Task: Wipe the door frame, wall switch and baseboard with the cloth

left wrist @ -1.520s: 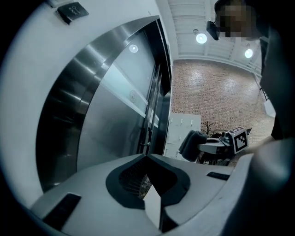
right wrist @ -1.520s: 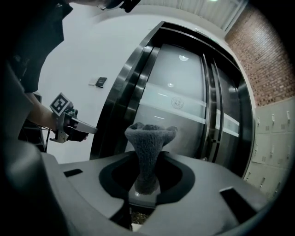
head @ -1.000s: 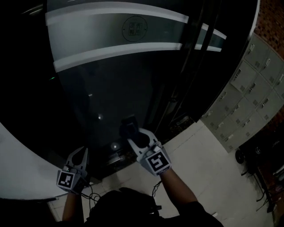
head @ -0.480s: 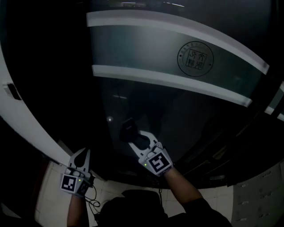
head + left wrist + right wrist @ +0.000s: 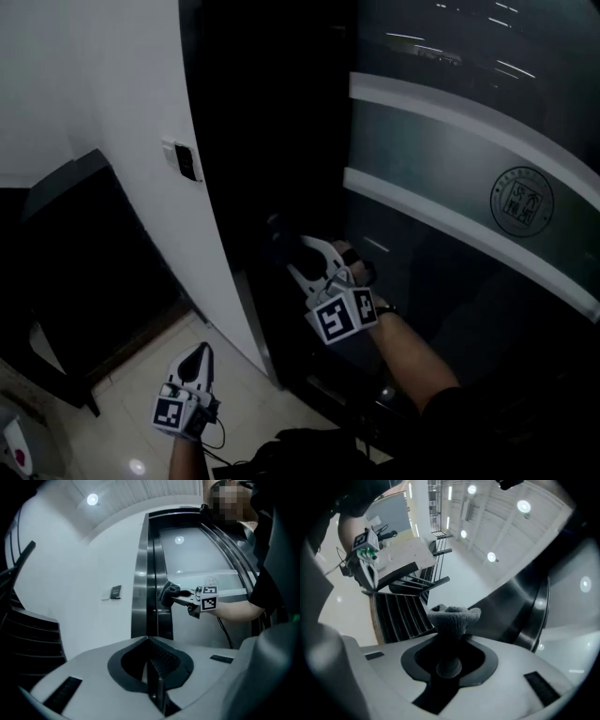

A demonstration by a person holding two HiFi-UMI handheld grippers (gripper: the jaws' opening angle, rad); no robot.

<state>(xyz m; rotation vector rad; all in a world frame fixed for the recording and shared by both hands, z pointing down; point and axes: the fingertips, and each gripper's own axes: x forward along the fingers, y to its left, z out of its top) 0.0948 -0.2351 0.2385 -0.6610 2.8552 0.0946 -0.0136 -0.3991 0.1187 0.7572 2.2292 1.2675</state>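
My right gripper (image 5: 284, 240) is shut on a dark grey cloth (image 5: 274, 228) and holds it against the dark metal door frame (image 5: 253, 169), below the level of the wall switch. That small switch (image 5: 185, 161) sits on the white wall (image 5: 112, 94) left of the frame. In the right gripper view the cloth (image 5: 452, 618) sticks out bunched between the jaws. The left gripper (image 5: 200, 350) hangs low over the floor, shut and empty. The left gripper view shows the frame (image 5: 141, 592), the switch (image 5: 115, 591) and the cloth (image 5: 168, 594). No baseboard can be made out.
A glass door with frosted bands and a round emblem (image 5: 521, 201) fills the right. A dark slatted rack (image 5: 75, 253) stands by the wall at left, above pale floor tiles (image 5: 122, 422). A cable (image 5: 217, 441) trails from the left gripper.
The view has swung left, bringing the white wall and switch into sight. My right gripper has carried the cloth from the glass to the door frame. The left gripper hangs lower.
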